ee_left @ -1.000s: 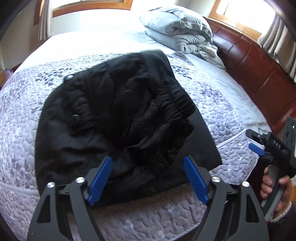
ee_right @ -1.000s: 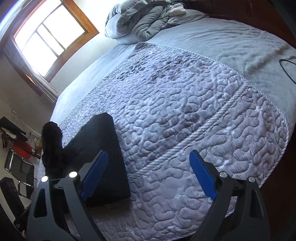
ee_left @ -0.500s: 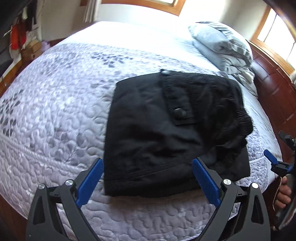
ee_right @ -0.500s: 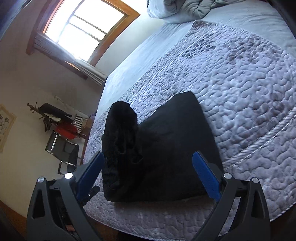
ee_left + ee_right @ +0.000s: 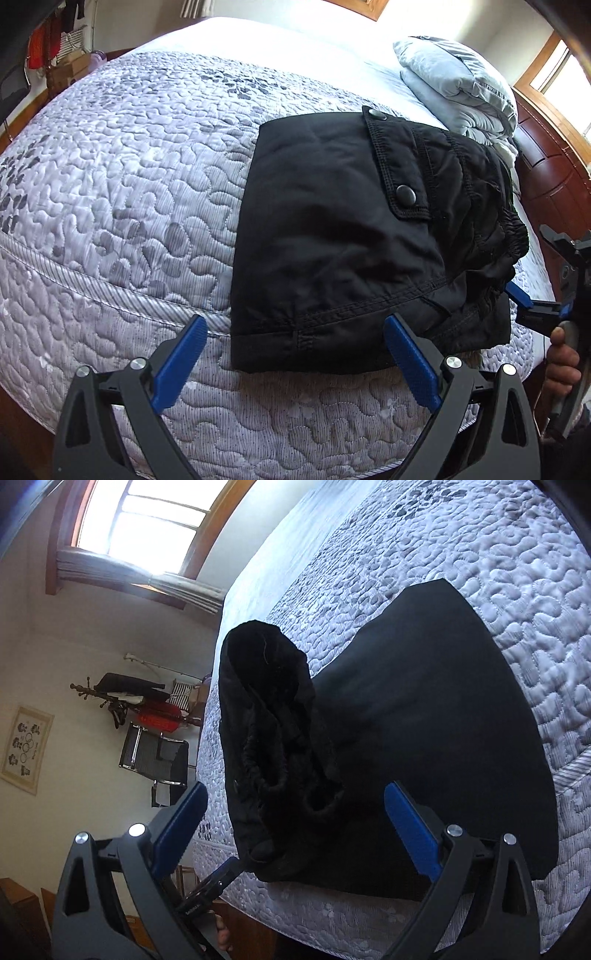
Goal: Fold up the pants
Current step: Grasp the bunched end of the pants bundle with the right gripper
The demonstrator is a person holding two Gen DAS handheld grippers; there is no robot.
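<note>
Pants folded into a block at the near edge of the bed; both grippers wide open, holding nothing.

I see the pants [image 5: 354,240] directly ahead of my left gripper [image 5: 291,365], long axis running away from it. My right gripper [image 5: 295,834] faces their bunched waistband end [image 5: 273,738]. The left view shows the pocket flap [image 5: 399,166]; the right shows the layers' thickness. Neither hand is clearly nearer.

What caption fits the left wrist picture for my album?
Folded black pants lie on the quilted bed, open left gripper just in front.
</note>
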